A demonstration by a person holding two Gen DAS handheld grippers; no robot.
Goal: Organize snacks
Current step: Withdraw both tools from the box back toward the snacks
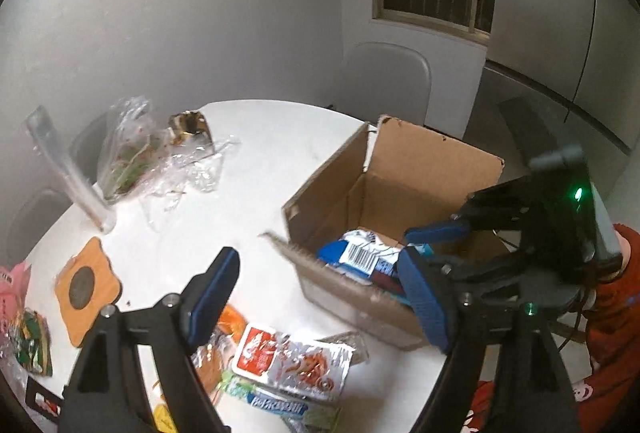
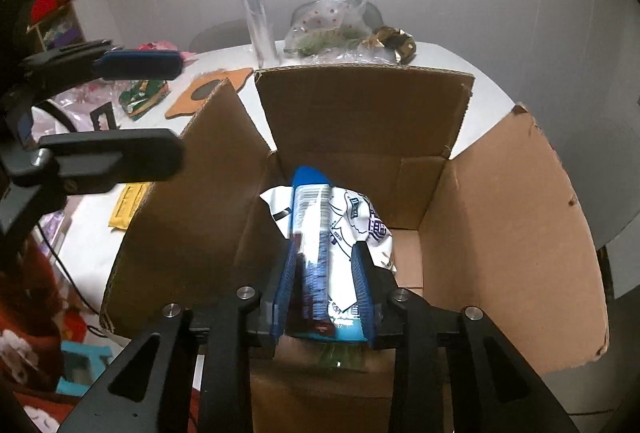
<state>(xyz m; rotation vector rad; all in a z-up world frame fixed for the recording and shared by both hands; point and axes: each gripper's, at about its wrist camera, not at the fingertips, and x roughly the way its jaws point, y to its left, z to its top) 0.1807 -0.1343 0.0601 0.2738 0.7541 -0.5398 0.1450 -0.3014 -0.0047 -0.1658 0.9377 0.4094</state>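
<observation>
Pink wrappers (image 1: 12, 285) and a green packet (image 1: 36, 341) sit at the far left edge of the white table (image 1: 260, 173), next to a wooden coaster (image 1: 86, 291). Behind those there's a clear tube (image 1: 68, 173) standing up and a crinkly plastic bag (image 1: 132, 149).

Moving along, the left gripper (image 1: 318, 289) hangs over the table with its jaws spread wide and nothing between them. A red-and-silver snack packet (image 1: 292, 357) lies on the table right below it, just beside the box.

Then the cardboard box (image 1: 420, 169), flaps up, with a blue-and-white packet (image 1: 360, 257) inside. The right gripper (image 2: 325, 273) points down into the box with the packet between its fingers. The jaws are only a little apart, and the packet is blurry — honestly can't tell if the pads are gripping it or not.

Far right, a red sleeve (image 1: 616, 305).
</observation>
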